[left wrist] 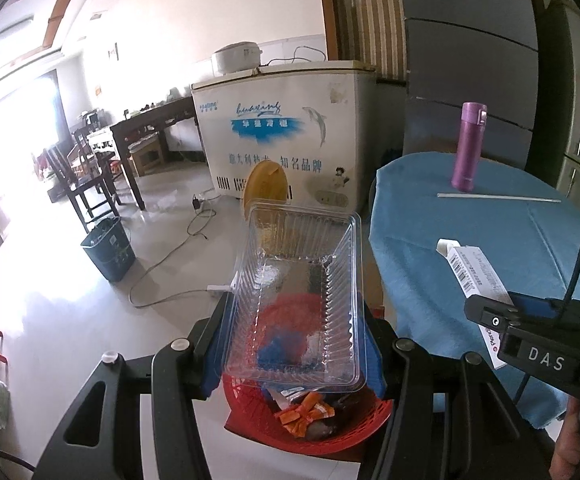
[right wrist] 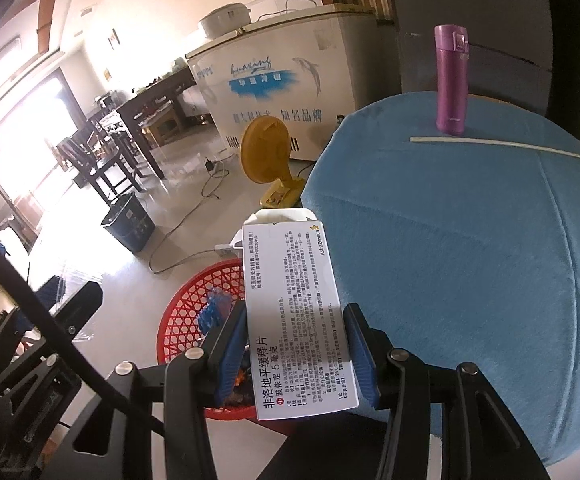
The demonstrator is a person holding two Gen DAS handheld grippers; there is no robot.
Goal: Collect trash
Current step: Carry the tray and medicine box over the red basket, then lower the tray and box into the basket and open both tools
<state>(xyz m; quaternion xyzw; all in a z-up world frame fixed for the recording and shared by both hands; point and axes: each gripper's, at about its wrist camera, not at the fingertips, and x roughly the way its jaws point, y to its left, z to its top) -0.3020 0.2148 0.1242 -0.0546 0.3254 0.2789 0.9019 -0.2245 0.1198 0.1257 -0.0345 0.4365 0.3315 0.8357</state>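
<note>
My left gripper is shut on a clear plastic food tray and holds it above a red mesh basket that has wrappers and other trash in it. My right gripper is shut on a white medicine box with printed text, held beside the table edge, above and right of the red basket. The right gripper and its box also show at the right of the left wrist view. A white straw lies on the blue tablecloth.
A round table with a blue cloth is on the right, with a purple flask on it. On the floor are a yellow fan, a dark waste bin, cables and a white chest freezer. Dark table and chairs stand far left.
</note>
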